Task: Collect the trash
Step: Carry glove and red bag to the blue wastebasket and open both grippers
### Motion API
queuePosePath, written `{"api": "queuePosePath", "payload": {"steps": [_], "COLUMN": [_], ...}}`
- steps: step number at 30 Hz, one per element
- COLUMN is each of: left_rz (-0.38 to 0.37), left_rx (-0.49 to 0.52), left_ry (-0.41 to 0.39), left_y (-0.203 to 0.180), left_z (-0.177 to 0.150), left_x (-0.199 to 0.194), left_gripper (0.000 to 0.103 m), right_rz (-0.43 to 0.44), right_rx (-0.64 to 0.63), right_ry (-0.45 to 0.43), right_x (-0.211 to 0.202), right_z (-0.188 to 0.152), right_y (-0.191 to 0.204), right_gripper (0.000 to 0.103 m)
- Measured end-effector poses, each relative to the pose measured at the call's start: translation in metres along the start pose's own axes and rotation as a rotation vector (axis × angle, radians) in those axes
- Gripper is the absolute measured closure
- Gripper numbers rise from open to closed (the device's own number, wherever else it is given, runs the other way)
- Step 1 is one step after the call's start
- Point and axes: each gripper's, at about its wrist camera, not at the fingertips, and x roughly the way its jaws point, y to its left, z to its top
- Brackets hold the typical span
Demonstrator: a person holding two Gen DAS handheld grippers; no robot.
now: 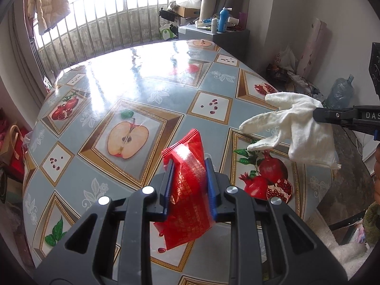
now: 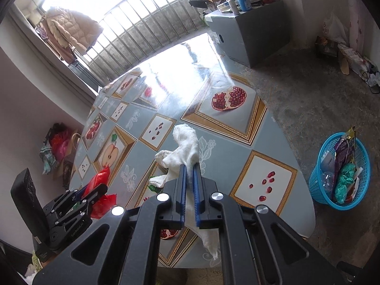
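That red wrapper point(image 1: 187, 182) you've got pinched is thin, shiny, crinkly plastic film, while the white glove point(image 1: 294, 130) in your other tool is soft matt cloth with a fuzzy nap. Your table cover point(image 1: 133, 76) looks like slick glossy vinyl throwing heavy glare, and both grippers are matt black plastic with ribbed blue pads point(image 2: 182, 190) and bright polished metal pivot caps point(image 1: 147, 190). Off to the side you've got a blue plastic mesh basket point(image 2: 318, 185) on rough, dull concrete floor point(image 2: 296, 90).
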Motion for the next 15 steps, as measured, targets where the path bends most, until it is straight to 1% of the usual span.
{"api": "queuePosePath", "payload": {"steps": [3, 7, 9, 10, 13, 15], "left_rz": [-0.023, -0.094, -0.145, -0.184, -0.311, -0.372], "left_rx": [0.021, 0.057, 0.076, 0.082, 0.095, 0.123], "left_ry": [-0.021, -0.068, -0.087, -0.089, -0.074, -0.065], "left_y": [-0.005, -0.022, -0.034, -0.042, -0.071, -0.096], "left_z": [0.011, 0.037, 0.052, 0.061, 0.087, 0.102], "left_x": [-0.006, -0.015, -0.018, -0.018, -0.016, -0.011], "left_gripper": [0.081, 0.081, 0.081, 0.081, 0.081, 0.081], "right_rz": [-0.008, -0.051, -0.088, -0.104, -0.168, -0.212], "right_rx": [0.014, 0.076, 0.120, 0.144, 0.224, 0.277], "right_ry": [-0.053, -0.156, -0.215, -0.239, -0.304, -0.336], "right_x": [-0.020, -0.061, -0.086, -0.097, -0.130, -0.149], "right_z": [0.007, 0.016, 0.018, 0.018, 0.011, 0.004], "right_y": [-0.007, -0.035, -0.057, -0.068, -0.106, -0.133], "right_gripper": [0.097, 0.097, 0.097, 0.097, 0.097, 0.097]}}
